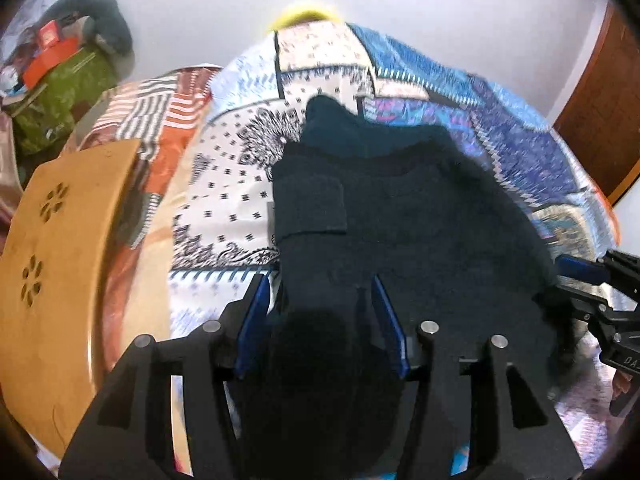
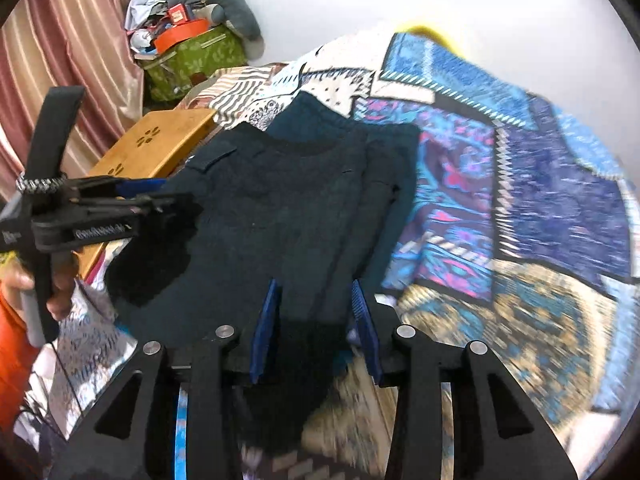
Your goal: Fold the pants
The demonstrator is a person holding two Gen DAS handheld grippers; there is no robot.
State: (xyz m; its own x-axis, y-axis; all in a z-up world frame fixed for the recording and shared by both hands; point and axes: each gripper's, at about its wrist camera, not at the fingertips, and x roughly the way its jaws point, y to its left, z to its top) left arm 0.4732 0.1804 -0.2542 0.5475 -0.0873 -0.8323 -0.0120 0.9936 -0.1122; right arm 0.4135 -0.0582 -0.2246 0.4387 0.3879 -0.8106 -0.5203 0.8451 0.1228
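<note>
The dark pants (image 1: 400, 208) lie folded on the patchwork quilt (image 1: 240, 184), their near edge bunched at six o'clock between my fingers. My left gripper (image 1: 320, 320) and right gripper (image 2: 316, 320) each look clamped on that edge. I should carry both corners forward evenly, toward twelve o'clock, keeping the fabric taut.

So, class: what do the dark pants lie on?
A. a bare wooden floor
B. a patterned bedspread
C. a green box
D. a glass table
B: the pants are spread on the patterned bedspread, whose print also shows around them in the left view.
</note>
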